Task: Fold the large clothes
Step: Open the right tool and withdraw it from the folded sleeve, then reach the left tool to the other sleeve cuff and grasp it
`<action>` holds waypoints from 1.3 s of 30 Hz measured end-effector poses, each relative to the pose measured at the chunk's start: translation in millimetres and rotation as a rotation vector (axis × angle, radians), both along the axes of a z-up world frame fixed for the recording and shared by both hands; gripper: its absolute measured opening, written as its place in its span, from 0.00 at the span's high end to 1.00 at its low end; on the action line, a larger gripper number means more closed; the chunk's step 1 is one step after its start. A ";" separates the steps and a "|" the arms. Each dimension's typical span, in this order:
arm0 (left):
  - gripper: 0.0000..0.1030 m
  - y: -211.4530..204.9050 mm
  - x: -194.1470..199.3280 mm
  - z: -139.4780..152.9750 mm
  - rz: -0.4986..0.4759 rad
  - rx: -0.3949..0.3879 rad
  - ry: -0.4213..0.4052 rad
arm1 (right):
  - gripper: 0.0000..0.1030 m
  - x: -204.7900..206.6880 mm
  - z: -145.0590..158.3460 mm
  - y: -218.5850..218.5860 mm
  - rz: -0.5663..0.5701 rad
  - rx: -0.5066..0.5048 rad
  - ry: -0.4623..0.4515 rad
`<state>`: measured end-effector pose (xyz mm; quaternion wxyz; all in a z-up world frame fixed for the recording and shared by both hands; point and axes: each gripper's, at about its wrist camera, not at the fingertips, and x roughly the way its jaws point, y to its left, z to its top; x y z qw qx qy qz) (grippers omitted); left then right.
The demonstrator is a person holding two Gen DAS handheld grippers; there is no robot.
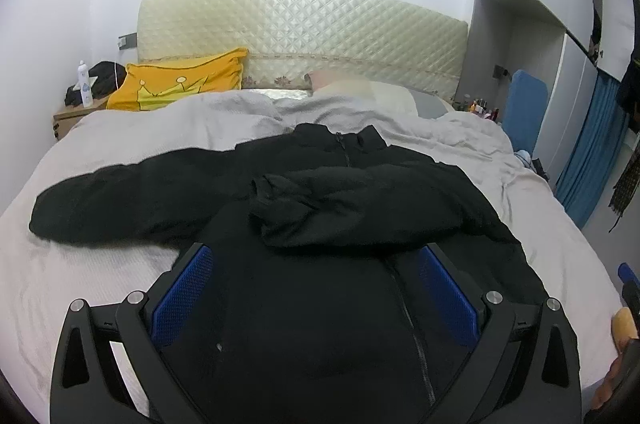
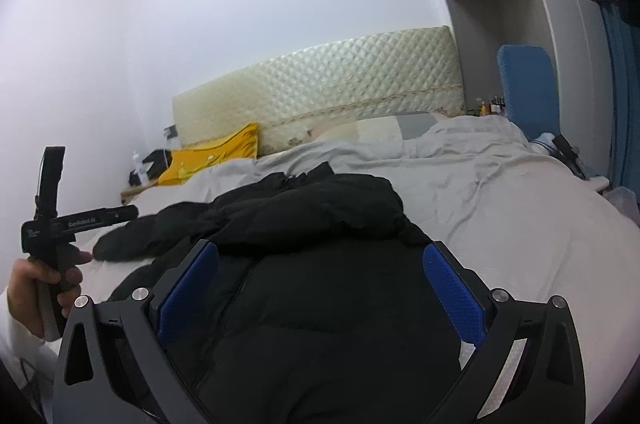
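While both tongs (image 1: 316, 288) gape, puffy black jacket (image 1: 320, 192) lies rumpled.

White lettering, roughly "Genrobot.AI" though blurred, along the black bar of the left gripper (image 2: 120, 213), at nine o'clock in the right wrist view. Smaller white print on the same device's body, too small to read. Bottle (image 1: 85, 86) label illegible.

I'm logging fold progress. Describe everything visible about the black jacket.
The jacket is black, puffy-looking, with a front zipper and a collar toward the headboard. It lies front-up on the grey bed. One sleeve is folded across the chest; the other lies stretched out sideways on the cover. Both open hand-held grippers are above its lower body; contact is unclear.
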<state>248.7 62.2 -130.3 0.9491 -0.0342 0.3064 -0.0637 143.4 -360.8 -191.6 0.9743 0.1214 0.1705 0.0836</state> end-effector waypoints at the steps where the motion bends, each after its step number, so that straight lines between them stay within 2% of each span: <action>1: 0.00 5.1 4.9 3.1 0.006 -0.003 0.005 | 0.00 1.1 -0.6 -1.3 -0.004 0.003 0.001; 6: 0.00 43.0 35.4 22.5 0.042 -0.010 0.036 | 0.00 1.6 -5.8 1.4 -0.015 -0.015 0.007; 12: 0.00 121.9 73.2 44.9 0.149 -0.044 0.054 | 0.00 6.9 -11.3 9.1 -0.016 -0.025 0.010; 18: 0.00 209.2 101.0 38.6 0.266 -0.087 0.091 | 0.00 11.0 -14.4 12.1 -0.028 -0.031 0.010; 21: 0.01 250.8 110.7 21.1 0.318 -0.116 0.112 | 0.00 14.7 -15.9 14.8 -0.031 -0.039 0.018; 26: 0.01 316.8 118.3 -22.1 0.394 -0.240 0.163 | 0.00 20.3 -19.4 22.3 -0.038 -0.060 0.040; 30: 0.01 367.1 121.6 -70.6 0.469 -0.363 0.213 | 0.00 26.3 -22.8 26.9 -0.043 -0.062 0.064; 35: 0.01 421.2 123.7 -133.1 0.560 -0.561 0.230 | 0.00 35.3 -29.5 32.5 -0.034 -0.057 0.101; 39: 0.01 450.3 126.7 -174.1 0.599 -0.680 0.216 | 0.00 47.4 -38.0 37.0 -0.041 -0.050 0.143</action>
